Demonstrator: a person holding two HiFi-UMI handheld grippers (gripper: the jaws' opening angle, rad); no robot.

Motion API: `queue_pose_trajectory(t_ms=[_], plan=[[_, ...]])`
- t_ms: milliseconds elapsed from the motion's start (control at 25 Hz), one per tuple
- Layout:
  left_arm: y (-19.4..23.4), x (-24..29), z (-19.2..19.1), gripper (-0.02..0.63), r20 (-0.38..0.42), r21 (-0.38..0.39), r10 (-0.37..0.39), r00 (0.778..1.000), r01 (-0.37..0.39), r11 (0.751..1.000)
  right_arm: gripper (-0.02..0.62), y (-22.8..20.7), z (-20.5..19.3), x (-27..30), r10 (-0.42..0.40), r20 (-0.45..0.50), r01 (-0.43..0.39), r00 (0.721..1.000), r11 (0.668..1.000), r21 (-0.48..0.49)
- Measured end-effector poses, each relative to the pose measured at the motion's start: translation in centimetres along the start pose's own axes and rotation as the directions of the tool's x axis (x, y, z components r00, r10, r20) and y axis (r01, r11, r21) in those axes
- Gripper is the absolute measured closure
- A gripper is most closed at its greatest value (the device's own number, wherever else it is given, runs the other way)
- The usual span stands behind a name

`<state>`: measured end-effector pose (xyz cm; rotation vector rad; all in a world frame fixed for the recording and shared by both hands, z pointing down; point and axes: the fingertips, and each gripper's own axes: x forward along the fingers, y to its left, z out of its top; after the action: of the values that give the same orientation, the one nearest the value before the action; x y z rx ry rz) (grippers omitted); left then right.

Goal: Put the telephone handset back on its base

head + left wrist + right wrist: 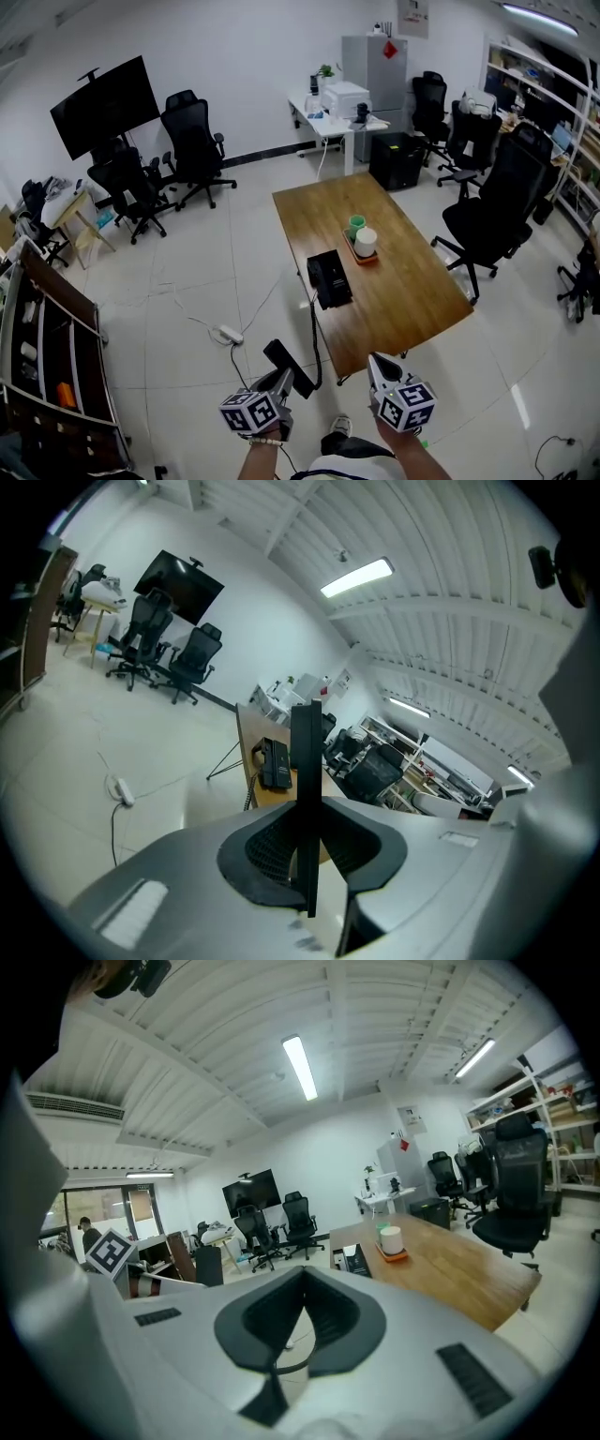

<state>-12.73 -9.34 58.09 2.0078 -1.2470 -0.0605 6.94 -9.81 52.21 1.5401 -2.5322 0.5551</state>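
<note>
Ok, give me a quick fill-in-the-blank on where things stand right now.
1. The left gripper is shut on the black ____.
2. The telephone base sits on the wooden ____.
3. The right gripper, jaws together, holds ____.
4. The white cup stands on an ____ tray.
Missing: handset; table; nothing; orange.

an office, black swivel chairs [194, 141], wooden table [417, 286], wall monitor [105, 105], printer [345, 97], shelving [547, 86]

handset [287, 365]: black; slim; clamped between jaws; off table [412, 281] | base [329, 278]: black; flat on table near its left edge
</note>
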Motion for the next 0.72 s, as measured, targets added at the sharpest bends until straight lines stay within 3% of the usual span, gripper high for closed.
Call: queue_pose_trajectory(t_ms=[240, 400, 720], plan=[[1.2, 5.7, 1.9, 0.532, -0.027, -0.031, 0.004, 1.0, -0.005, 1.0, 0.594, -3.4, 2.1, 3.6, 0.016, -0.002, -0.016, 1.0, 1.0, -0.004], [0.6, 8.9, 2.9, 0.532, -0.055, -0.025, -0.044, 0.998, 0.043, 0.999, 0.594, -5.5, 2.8, 5.0, 0.009, 0.009, -0.009, 1.0, 1.0, 0.0], [2.3, 13.2, 3.2, 0.532, -0.133, -0.056, -0.076, 0.988, 0.07, 0.996, 0.594, -7.9, 2.3, 6.7, -0.008, 0.004, 0.008, 1.0, 0.998, 0.06]])
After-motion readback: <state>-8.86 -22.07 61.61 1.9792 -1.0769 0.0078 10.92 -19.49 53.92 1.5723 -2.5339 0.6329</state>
